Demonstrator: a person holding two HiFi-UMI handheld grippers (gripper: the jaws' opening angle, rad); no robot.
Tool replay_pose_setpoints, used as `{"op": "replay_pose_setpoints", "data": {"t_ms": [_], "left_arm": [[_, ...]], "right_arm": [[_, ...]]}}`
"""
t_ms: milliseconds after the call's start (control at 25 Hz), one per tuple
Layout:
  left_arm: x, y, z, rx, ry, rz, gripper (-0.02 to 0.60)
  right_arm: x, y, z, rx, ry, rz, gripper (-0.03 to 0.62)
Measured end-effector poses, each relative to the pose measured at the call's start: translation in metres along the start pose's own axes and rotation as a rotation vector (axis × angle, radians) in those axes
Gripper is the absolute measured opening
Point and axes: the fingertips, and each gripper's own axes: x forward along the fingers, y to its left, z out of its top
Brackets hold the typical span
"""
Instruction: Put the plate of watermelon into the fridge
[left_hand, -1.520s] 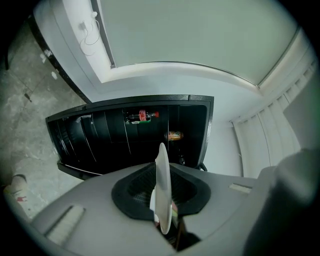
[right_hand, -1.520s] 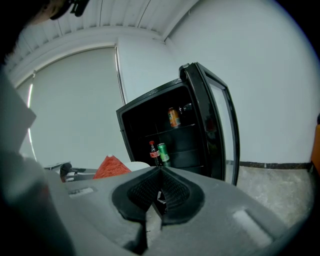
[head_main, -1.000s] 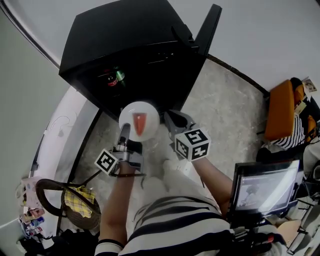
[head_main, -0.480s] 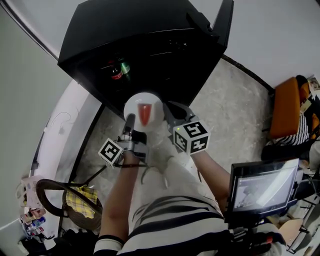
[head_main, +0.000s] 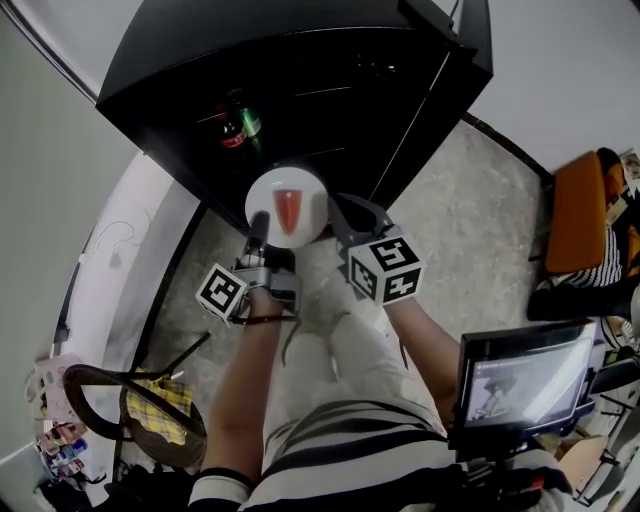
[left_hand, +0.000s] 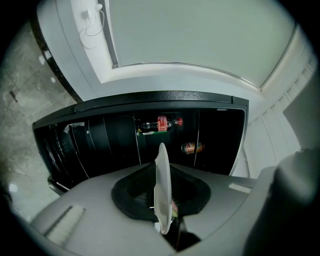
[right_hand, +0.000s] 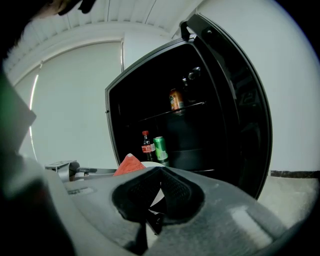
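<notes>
White plate (head_main: 312, 192): held about level in the air, just in front of the open fridge (head_main: 300, 60) and low at its mouth. It is not yet on a shelf.
Watermelon (head_main: 287, 213): one red wedge lying loose on the middle of the plate, narrow end toward the person.
Handling: the plate looks stiff, smooth and breakable, and probably light. The slice is likely wet and free to slide, so the plate should stay flat. The thin rim is the only place to grip, and a hold on two sides keeps it from tipping.
Left jaws: the left gripper (left_hand: 161, 192) has its jaws a narrow way apart, clamped on the near-left rim. Its own view shows the plate edge-on between the dark pads.
Right jaws: the right gripper (right_hand: 159, 197) is pinched on the near-right rim. The white of the plate shows in the slit between its pads, and the red wedge rises just beyond them to the left.
Fridge inside: a dark bottle with a red label (head_main: 231, 130) and a green can (head_main: 250, 122) stand side by side at the left, farther in than the plate. Another can (right_hand: 175, 99) sits on a higher shelf.
Fridge door (head_main: 440, 110): swung open at the right, close to the right gripper.
Next move: probably a straight, level push inward onto free shelf space right of the bottle and can.
Risk: one rim dipping would let the slice slide off, and the plate could knock the bottle or the door.
</notes>
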Motion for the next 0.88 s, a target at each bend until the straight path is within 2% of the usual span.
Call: {"op": "replay_pose_setpoints", "data": {"t_ms": [440, 720, 880], "left_arm": [[0.018, 0.013, 0.004, 0.034, -0.024, -0.045, 0.051], [0.025, 0.019, 0.003, 0.018, -0.046, -0.081, 0.049], [0.033, 0.025, 0.004, 0.020, -0.041, -0.069, 0.048]], "right_arm": [[0.022, -0.019, -0.012, -0.004, -0.029, -0.008, -0.005], [0.029, -0.028, -0.025, 0.007, -0.051, -0.015, -0.005], [0.031, -0.034, -0.025, -0.007, -0.067, -0.025, -0.005]]}}
